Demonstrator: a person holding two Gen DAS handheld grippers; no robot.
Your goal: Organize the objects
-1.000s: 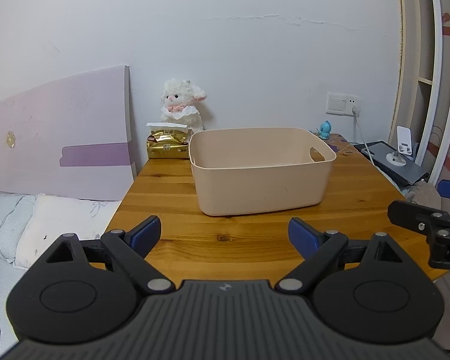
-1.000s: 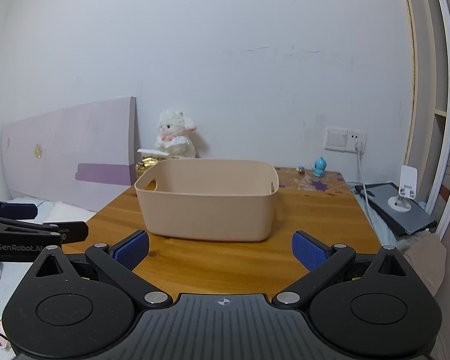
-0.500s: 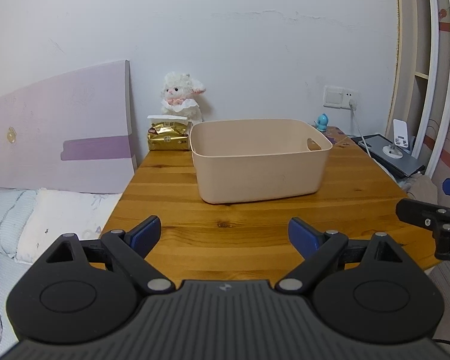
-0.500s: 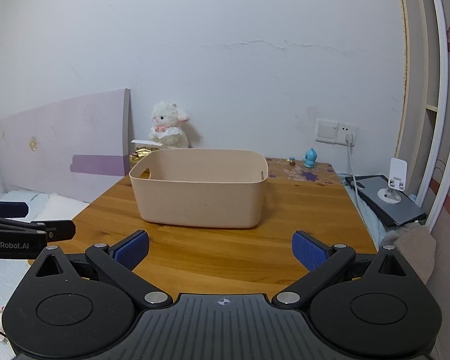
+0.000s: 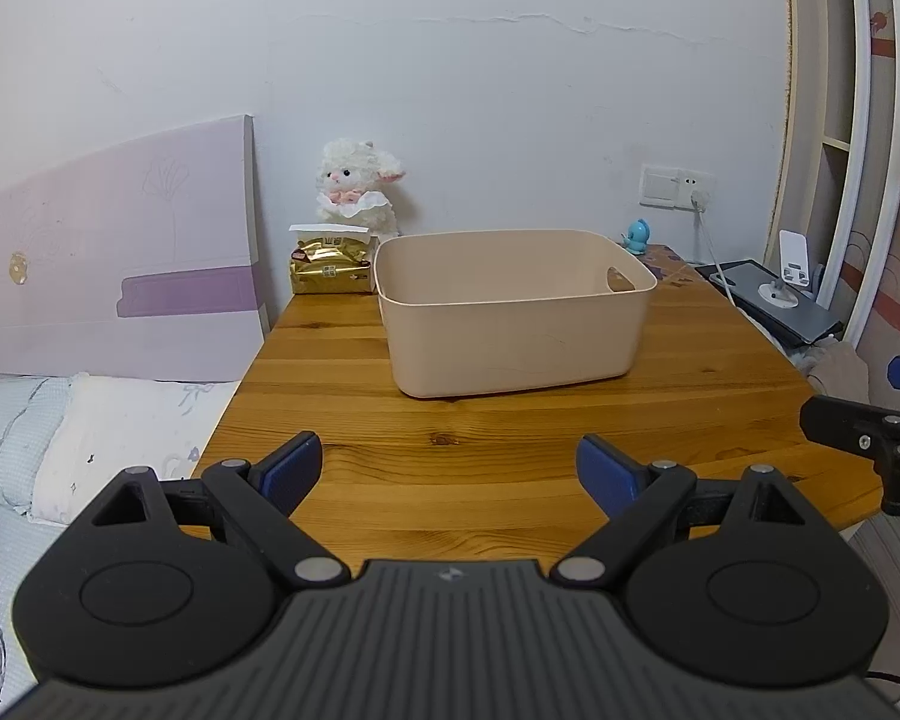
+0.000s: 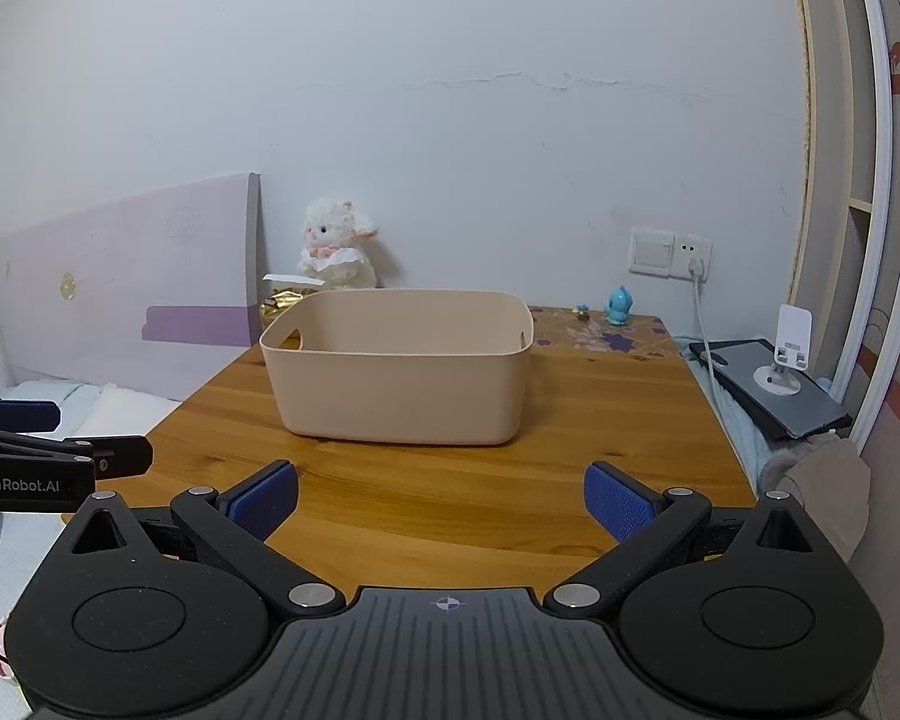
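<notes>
A beige plastic bin [image 5: 513, 309] [image 6: 399, 363] stands mid-table on the wooden table [image 5: 510, 432] [image 6: 600, 450]; what I see of its inside looks bare. Behind it at the wall sit a white plush lamb [image 5: 357, 186] [image 6: 333, 252], a gold foil pack [image 5: 330, 269] [image 6: 279, 303] and a small blue figurine [image 5: 636, 236] [image 6: 620, 305]. My left gripper [image 5: 449, 474] hovers open over the table's near edge, holding nothing. My right gripper [image 6: 441, 501] is open too, equally far back from the bin. Each gripper's side shows in the other's view.
A bed with pale pillows [image 5: 60, 420] and a lilac headboard [image 5: 120, 282] lies left of the table. On the right are a dark tablet [image 6: 780, 390] with a white phone stand [image 6: 789, 354], a wall socket with a charging cable [image 6: 699, 300], and a white shelf frame [image 5: 858, 138].
Both grippers have drawn back and risen slightly, so the bin looks smaller and farther. Their jaws stayed open the whole time.
</notes>
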